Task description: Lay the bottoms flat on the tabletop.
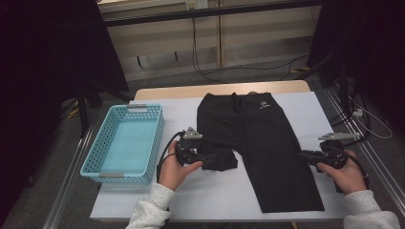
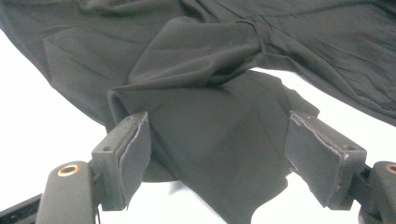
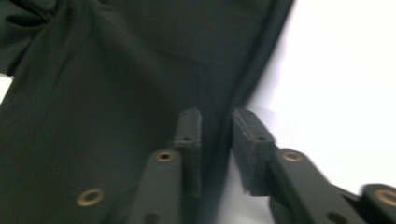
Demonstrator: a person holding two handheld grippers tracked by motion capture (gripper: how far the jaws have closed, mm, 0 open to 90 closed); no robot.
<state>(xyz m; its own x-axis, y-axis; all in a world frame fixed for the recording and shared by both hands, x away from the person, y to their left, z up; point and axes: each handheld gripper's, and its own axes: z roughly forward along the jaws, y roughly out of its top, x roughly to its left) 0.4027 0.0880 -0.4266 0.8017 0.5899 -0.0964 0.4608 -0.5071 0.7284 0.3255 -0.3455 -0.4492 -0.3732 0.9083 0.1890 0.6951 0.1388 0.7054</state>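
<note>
my left gripper has jaws spread around the bunched leg of the shorts, which lie mid-table, long axis running away from me. right gripper sits at the other leg's outer hem, jaws slightly parted (probably not pinching). small white logo at the waistband, unreadable.

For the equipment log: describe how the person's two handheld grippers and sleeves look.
Both the left gripper and the right gripper are black, each topped by a grey three-cornered plate, with a black cable trailing off. Their jaws are black bars with brass-coloured rivets and dark pads. The sleeves are light grey.
</note>
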